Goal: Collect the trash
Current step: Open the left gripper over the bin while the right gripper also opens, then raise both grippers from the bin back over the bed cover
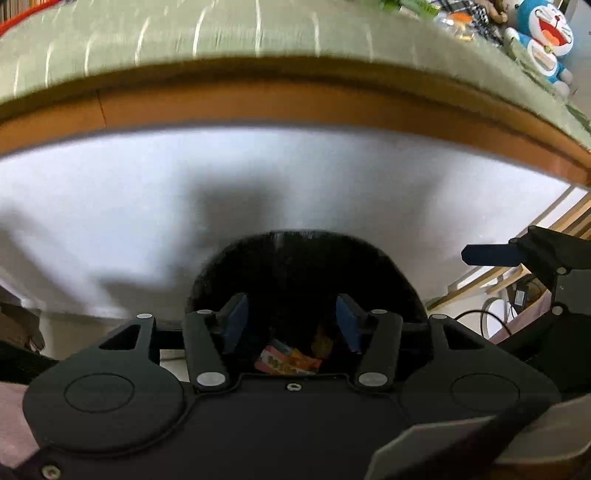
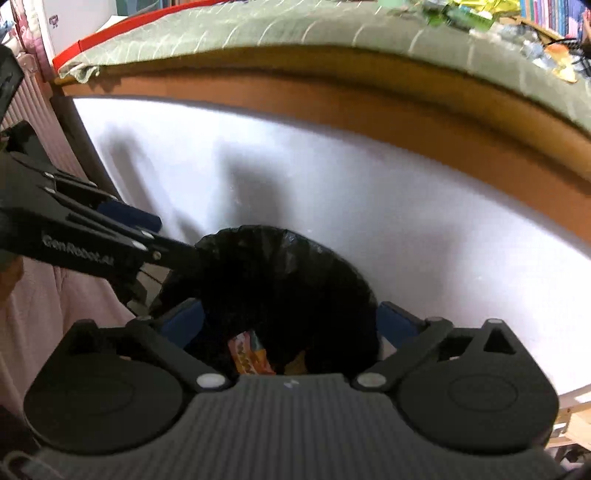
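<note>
A bin lined with a black bag stands on the floor against the white side of a bed. Inside it lies a pink and orange wrapper, also visible in the right wrist view as the wrapper. My left gripper hovers over the bin mouth, open, with nothing between its blue pads. My right gripper hangs over the same bin, open wide and empty. More trash, green and yellow wrappers, lies on the bed top at the far right.
The bed has a green striped sheet over a wooden frame and a white side panel. A blue plush toy sits on the bed at the right. Wooden slats and cables lie right of the bin.
</note>
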`<state>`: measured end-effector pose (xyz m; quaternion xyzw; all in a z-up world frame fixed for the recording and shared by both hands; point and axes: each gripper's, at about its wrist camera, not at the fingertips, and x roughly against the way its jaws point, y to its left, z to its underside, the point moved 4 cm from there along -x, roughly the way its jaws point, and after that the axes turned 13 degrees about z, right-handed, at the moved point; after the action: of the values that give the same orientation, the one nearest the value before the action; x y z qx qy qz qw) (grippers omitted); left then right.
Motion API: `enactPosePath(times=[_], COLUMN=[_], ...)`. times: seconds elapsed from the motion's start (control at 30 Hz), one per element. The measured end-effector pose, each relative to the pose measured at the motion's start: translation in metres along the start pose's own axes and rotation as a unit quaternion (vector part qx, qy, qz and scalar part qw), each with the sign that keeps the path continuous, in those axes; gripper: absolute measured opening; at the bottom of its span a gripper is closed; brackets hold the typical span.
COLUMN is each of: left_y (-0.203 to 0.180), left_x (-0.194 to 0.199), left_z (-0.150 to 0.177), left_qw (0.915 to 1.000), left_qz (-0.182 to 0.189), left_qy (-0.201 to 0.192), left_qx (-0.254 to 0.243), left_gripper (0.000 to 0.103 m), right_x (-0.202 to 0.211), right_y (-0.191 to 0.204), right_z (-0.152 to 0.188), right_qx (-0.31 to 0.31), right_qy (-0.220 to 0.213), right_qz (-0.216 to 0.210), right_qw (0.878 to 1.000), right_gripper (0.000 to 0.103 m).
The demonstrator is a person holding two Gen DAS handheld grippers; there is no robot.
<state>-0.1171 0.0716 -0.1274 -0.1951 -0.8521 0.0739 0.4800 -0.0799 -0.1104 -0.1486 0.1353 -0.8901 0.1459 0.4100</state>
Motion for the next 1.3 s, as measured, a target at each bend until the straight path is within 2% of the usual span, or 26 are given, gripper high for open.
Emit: enactPosePath(times=[0.2, 0.33, 0.47, 0.63, 0.83, 1.03, 1.3], left_y=[-0.019, -0.032, -0.041, -0.057, -0.065, -0.059, -0.055], left_x=[0.026, 0.045, 0.063, 0.085, 0.109, 0.112, 0.085], left_z=[-0.021, -0.036, -0.053, -0.073, -0.104, -0.142, -0.191], left_qw=[0.9993, 0.9979, 0.9964, 0.9930, 0.9869, 0.9825, 0.9801], left_qz=[-0.011, -0.006, -0.002, 0.007, 0.012, 0.007, 0.010], left_qy=[-0.026, -0.049, -0.068, -0.094, -0.137, -0.167, -0.184], left_qx=[-0.026, -0.042, -0.051, -0.071, -0.085, -0.081, -0.072], left_gripper=[0.057, 0.062, 0.062, 0.062, 0.062, 0.063, 0.063], right_x=[0.022, 0.044, 0.063, 0.091, 0.108, 0.109, 0.088], right_y=[-0.010, -0.015, -0.020, -0.029, -0.050, -0.081, -0.146], right_z=[-0.013, -0.030, -0.050, -0.070, -0.097, -0.117, -0.131], right_qx=[0.002, 0.018, 0.027, 0.024, 0.009, -0.020, -0.078], right_qy=[-0.007, -0.033, -0.057, -0.095, -0.135, -0.160, -0.166], right_qz=[0.007, 0.018, 0.027, 0.023, 0.041, 0.070, 0.130], right_qw=[1.000, 0.999, 0.998, 0.995, 0.990, 0.984, 0.974], right_gripper=[0.103, 0.103, 0.103, 0.103, 0.103, 0.103, 0.103])
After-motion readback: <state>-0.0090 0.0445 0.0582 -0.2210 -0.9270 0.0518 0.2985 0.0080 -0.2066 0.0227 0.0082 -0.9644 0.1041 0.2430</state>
